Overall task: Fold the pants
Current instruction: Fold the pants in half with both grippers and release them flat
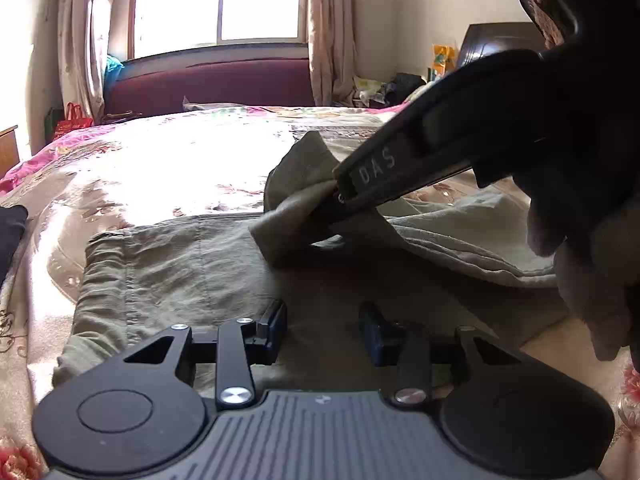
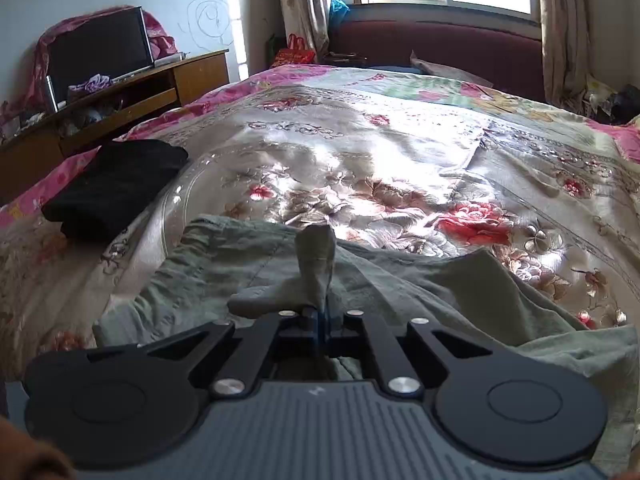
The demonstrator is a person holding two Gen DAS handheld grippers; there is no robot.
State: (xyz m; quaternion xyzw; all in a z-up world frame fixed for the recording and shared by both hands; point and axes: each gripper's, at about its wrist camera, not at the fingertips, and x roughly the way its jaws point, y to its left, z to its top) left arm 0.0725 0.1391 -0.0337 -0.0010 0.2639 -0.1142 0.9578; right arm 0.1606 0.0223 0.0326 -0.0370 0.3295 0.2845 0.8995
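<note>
Grey-green pants (image 1: 172, 276) lie spread on a floral bedspread (image 1: 160, 160). My left gripper (image 1: 323, 330) is open and empty, low over the pants fabric. My right gripper (image 2: 320, 316) is shut on a pinched fold of the pants (image 2: 316, 256), which sticks up between its jaws. In the left wrist view the right gripper (image 1: 340, 200) comes in from the right, holding that fold lifted above the flat cloth. The rest of the pants (image 2: 400, 280) spreads left and right beneath it.
A folded black garment (image 2: 116, 188) lies on the bed's left side. A wooden TV stand with a screen (image 2: 100, 52) stands left of the bed. A dark red headboard (image 1: 208, 84), window and curtains are at the far end. Clutter sits at the far right (image 1: 384, 88).
</note>
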